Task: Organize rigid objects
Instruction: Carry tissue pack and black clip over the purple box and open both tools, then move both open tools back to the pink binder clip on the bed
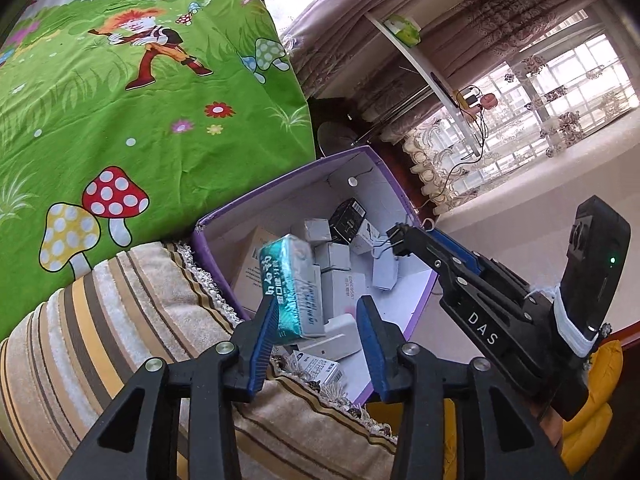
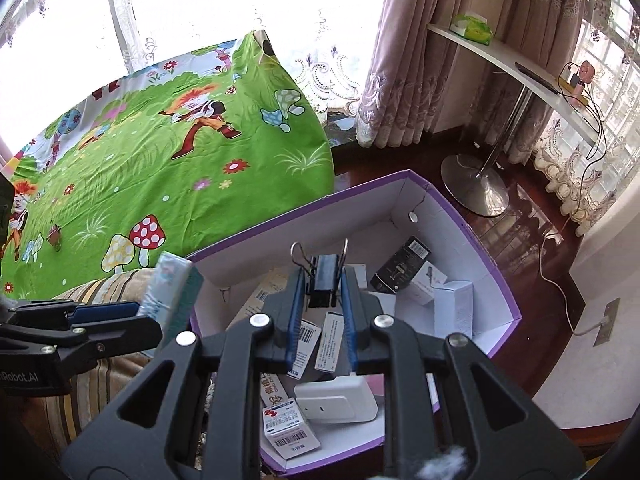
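A purple box with a white inside (image 1: 224,216) (image 2: 500,280) holds several small cartons. My left gripper (image 1: 316,312) is open over the box's near edge; a teal and silver packet (image 1: 292,284) leans against its left finger (image 1: 264,332) only, tilted, with a gap to the right finger. In the right wrist view the packet (image 2: 168,292) stands at the left gripper's tip by the box's left corner. My right gripper (image 2: 320,284) is shut on a black binder clip (image 2: 325,280) above the box. The left wrist view shows the clip (image 1: 394,238) at its tip.
The box sits beside a striped cushion (image 1: 120,340) and a green cartoon-print sheet (image 1: 120,100). In the box lie a white charger (image 2: 336,400), a black carton (image 2: 400,266) and labelled cartons (image 2: 290,432). A stand base (image 2: 474,184) and dark floor lie beyond.
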Tool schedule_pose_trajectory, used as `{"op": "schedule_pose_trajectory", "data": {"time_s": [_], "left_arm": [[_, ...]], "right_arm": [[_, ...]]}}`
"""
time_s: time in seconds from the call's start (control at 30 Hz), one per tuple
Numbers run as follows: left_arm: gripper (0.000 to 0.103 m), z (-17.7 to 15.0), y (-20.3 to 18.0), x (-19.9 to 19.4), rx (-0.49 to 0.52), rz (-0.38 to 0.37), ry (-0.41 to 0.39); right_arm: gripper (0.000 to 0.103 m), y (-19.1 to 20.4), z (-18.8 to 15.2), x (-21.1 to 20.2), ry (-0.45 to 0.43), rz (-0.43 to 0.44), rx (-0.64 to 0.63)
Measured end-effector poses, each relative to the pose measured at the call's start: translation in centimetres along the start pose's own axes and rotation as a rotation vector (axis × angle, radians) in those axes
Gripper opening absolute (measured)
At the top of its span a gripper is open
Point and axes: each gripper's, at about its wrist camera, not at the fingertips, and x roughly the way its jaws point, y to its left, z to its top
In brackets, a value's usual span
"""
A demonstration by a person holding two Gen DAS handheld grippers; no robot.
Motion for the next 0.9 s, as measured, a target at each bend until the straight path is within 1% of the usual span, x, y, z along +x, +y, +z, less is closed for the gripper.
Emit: {"op": "schedule_pose_trajectory", "data": {"time_s": [0.03,0.07,0.1,0.13,0.33,0.57,0.8,0.9], "left_arm": [[0.045,0.0,0.0,0.0,0.000,-0.005,0.002],[0.046,0.0,0.1,-0.1,0.000,-0.007,0.002],[0.046,-0.1,0.2,-0.2,0.001,-0.005,-0.001],[0.046,0.0,0.4,-0.3,-0.002,0.000,-0.004],[0.046,-0.1,1.8,-1.9,-0.028,0.005,-0.039],[0.046,0.1,3.9,-4.3,-0.060,0.045,-0.101],[0.046,0.0,7.9,-8.1,-0.113,0.059,-0.153],[0.046,-0.2,10.1,-10.1,-0.154,0.069,-0.183]], "right_arm": [[0.038,0.0,0.0,0.0,-0.002,0.001,0.003],[0.042,0.0,0.0,-0.1,-0.005,0.003,0.004],[0.048,0.1,0.0,-0.1,-0.009,0.006,0.003],[0.051,0.2,0.0,-0.2,-0.011,0.007,0.002],[0.052,1.1,0.2,-0.3,-0.011,0.029,-0.008],[0.053,3.5,0.3,-0.4,-0.011,0.079,-0.047],[0.053,7.1,0.4,-0.4,0.005,0.147,-0.104],[0.053,8.9,0.6,-0.4,0.012,0.177,-0.137]]}}
